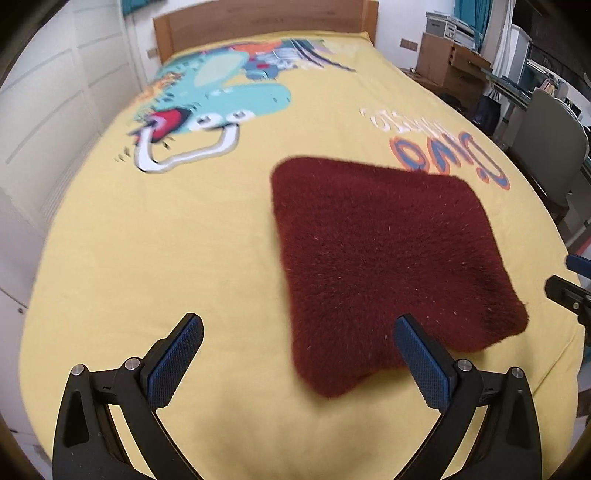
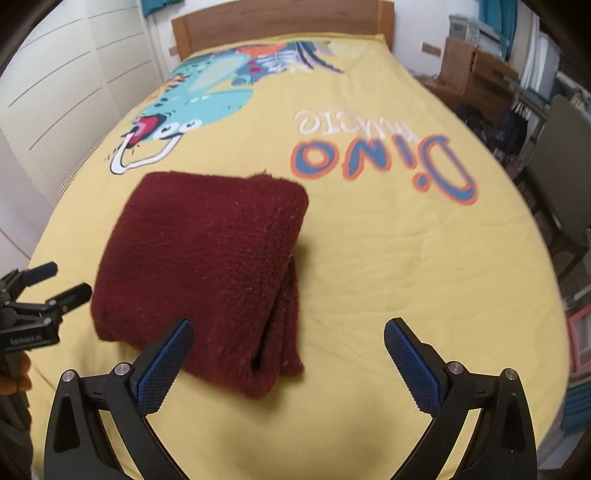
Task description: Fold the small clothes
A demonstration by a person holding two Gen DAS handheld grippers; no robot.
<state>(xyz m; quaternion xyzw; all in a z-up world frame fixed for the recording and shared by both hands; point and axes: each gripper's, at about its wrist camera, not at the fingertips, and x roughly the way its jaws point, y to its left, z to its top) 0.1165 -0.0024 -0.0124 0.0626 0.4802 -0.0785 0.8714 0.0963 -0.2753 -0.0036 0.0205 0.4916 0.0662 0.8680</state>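
The folded garment lies on the bed, between my left gripper and right gripper; headboard behind.

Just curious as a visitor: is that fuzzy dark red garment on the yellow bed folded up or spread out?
Folded. The fuzzy dark red garment lies as a compact squarish bundle, with stacked layers showing along its right edge.
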